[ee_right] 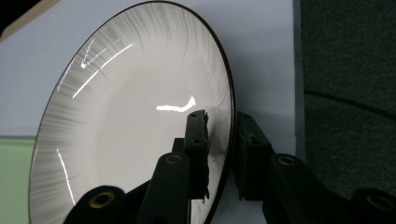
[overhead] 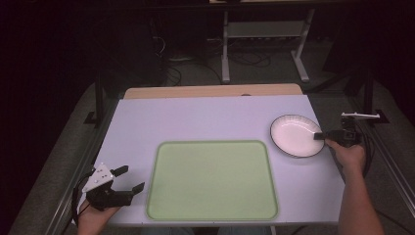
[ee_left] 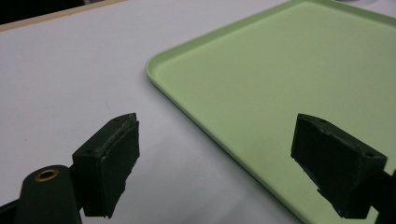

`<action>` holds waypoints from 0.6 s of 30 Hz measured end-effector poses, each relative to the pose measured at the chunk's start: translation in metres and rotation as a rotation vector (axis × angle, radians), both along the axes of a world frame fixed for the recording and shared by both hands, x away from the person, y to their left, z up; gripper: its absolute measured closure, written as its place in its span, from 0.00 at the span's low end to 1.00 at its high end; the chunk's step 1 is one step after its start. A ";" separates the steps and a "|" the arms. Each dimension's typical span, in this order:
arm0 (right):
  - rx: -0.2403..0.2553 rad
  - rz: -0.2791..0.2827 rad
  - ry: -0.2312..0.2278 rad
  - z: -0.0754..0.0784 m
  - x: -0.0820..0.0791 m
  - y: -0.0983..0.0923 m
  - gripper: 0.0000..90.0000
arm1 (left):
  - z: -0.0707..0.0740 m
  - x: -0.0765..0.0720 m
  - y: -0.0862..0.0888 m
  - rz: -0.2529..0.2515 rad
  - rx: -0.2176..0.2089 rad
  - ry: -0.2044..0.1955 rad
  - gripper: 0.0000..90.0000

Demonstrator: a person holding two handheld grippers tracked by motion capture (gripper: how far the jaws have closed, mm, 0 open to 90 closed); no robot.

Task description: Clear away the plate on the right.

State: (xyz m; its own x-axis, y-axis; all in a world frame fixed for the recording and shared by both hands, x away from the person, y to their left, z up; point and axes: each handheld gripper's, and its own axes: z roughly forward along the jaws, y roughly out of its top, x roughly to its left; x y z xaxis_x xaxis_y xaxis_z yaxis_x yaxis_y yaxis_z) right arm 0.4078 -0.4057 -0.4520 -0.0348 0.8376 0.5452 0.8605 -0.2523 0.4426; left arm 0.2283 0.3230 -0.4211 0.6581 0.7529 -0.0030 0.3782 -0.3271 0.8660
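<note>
The white plate (overhead: pixel 297 135) sat at the right of the worktop (overhead: pixel 205 120), just beside the green tray (overhead: pixel 212 180); my right gripper (ee_right: pixel 219 140) pinched its near rim, one jaw inside, one outside, while my left gripper (overhead: pixel 128 178) gaped wide at the tray's left edge

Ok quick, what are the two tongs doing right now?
Left tongs: open, holding nothing, beside the green tray.
Right tongs: closed on the white plate's rim.
</note>
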 end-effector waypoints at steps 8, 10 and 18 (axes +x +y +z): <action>0.053 -0.029 0.004 -0.003 -0.002 -0.004 0.89 | 0.000 0.000 0.000 -0.001 0.003 0.001 0.17; 0.088 -0.047 -0.002 -0.005 -0.003 -0.006 0.90 | 0.000 0.000 0.000 -0.001 0.002 0.002 0.17; 0.162 -0.094 -0.013 -0.011 -0.006 -0.009 0.91 | 0.000 -0.001 0.001 0.006 -0.003 -0.003 0.17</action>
State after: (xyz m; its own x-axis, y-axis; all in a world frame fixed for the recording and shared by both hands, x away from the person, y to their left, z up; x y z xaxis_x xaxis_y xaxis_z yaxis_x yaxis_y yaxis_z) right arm 0.4013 -0.4144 -0.4629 0.0318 0.7386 0.6733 0.8244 -0.4003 0.4002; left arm 0.2278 0.3245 -0.4210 0.6537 0.7567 -0.0038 0.3778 -0.3220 0.8681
